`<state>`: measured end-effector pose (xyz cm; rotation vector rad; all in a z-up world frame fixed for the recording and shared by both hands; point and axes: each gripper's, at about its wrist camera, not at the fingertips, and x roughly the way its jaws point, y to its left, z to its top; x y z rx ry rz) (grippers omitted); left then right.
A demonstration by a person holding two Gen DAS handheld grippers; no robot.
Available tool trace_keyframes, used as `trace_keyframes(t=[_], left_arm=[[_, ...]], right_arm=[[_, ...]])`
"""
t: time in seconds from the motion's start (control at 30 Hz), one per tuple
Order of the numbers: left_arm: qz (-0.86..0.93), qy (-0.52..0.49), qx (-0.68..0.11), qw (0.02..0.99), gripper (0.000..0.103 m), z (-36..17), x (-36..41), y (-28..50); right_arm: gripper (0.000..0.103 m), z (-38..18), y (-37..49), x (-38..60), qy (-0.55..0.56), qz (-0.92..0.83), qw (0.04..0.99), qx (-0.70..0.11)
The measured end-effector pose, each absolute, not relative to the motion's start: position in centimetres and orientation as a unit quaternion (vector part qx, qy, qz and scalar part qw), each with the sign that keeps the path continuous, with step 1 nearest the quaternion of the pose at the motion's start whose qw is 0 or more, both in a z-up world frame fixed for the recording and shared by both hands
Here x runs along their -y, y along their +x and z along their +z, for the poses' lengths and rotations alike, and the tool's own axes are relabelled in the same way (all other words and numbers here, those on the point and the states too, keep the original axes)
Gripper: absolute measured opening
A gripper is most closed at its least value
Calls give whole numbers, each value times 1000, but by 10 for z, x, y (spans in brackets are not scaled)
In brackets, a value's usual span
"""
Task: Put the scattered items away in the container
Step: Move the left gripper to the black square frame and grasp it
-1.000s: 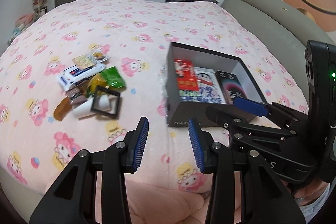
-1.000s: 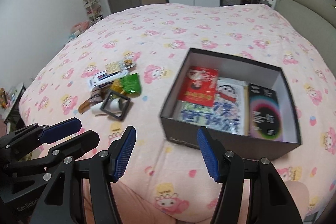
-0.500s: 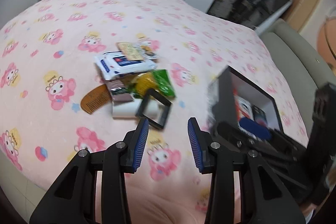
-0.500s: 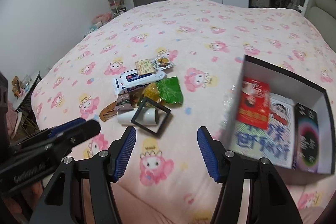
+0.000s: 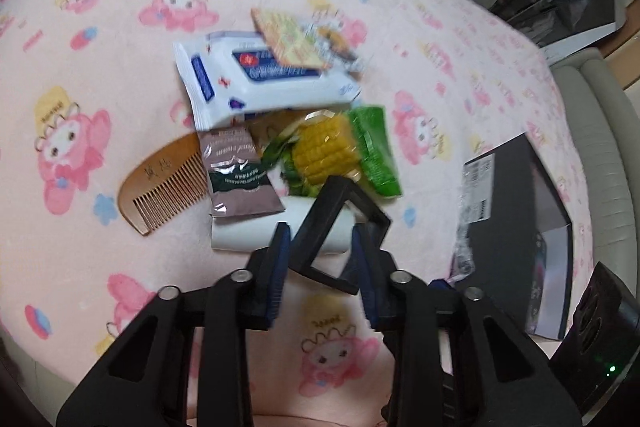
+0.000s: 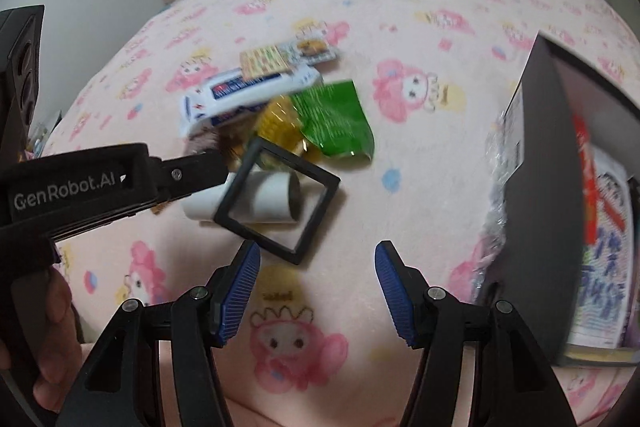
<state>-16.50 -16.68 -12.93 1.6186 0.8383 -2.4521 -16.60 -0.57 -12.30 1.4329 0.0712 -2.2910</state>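
The bed (image 6: pixel 400 3) fills both views, under a pink cartoon blanket. To my right on it stands the box (image 6: pixel 540 187), dark, open at the top, with packets and a booklet lying flat inside.

Beside it, apart from its wall, lies the scattered heap. The white wipes pack (image 5: pixel 260 75) is the biggest piece, a yellow card (image 5: pixel 288 39) overlapping its far edge. Next to it are the green packet (image 6: pixel 336 119) and the corn packet (image 5: pixel 324 151), touching. The wooden comb (image 5: pixel 164 187) sticks out on the left, its teeth partly under a brown sachet (image 5: pixel 236 175). Nearest me lies a white roll (image 6: pixel 264 199) on its side, with the black frame (image 6: pixel 280 203) tilted across it.

My left fingers (image 5: pixel 320 267) have just been closing — they stand narrow now, one pad either side of the frame's near corner; whether the pads press it yet I cannot tell through the blur. My right fingers (image 6: pixel 316 291) stand wide over bare blanket just short of the frame, with nothing between them.
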Motion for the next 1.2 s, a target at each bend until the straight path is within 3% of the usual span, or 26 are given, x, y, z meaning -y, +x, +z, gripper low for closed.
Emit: trace_keyframes(t=[0.33, 0.4, 0.57, 0.8, 0.93, 1.03, 1.13, 1.2], left_arm=[[-785, 541, -300, 38, 20, -143, 172, -169], [-784, 543, -300, 34, 16, -143, 171, -170], [-784, 554, -279, 31, 16, -143, 161, -171], [-790, 546, -274, 44, 15, -135, 160, -164], [-787, 548, -281, 43, 15, -140, 162, -167], [-784, 553, -280, 42, 22, -143, 161, -170], [-782, 559, -273, 37, 22, -146, 158, -173], [-782, 562, -266, 38, 21, -147, 156, -173]], right_arm=[[56, -148, -190, 17, 535, -805, 257, 18], [47, -146, -187, 17, 531, -802, 272, 29], [39, -136, -174, 15, 516, -804, 292, 40], [39, -145, -179, 3, 536, -809, 238, 26], [45, -156, -188, 4, 554, -793, 251, 39], [48, -162, -194, 7, 548, -792, 264, 51], [48, -166, -200, 6, 545, -790, 272, 76], [40, -164, -200, 5, 544, -784, 284, 91]])
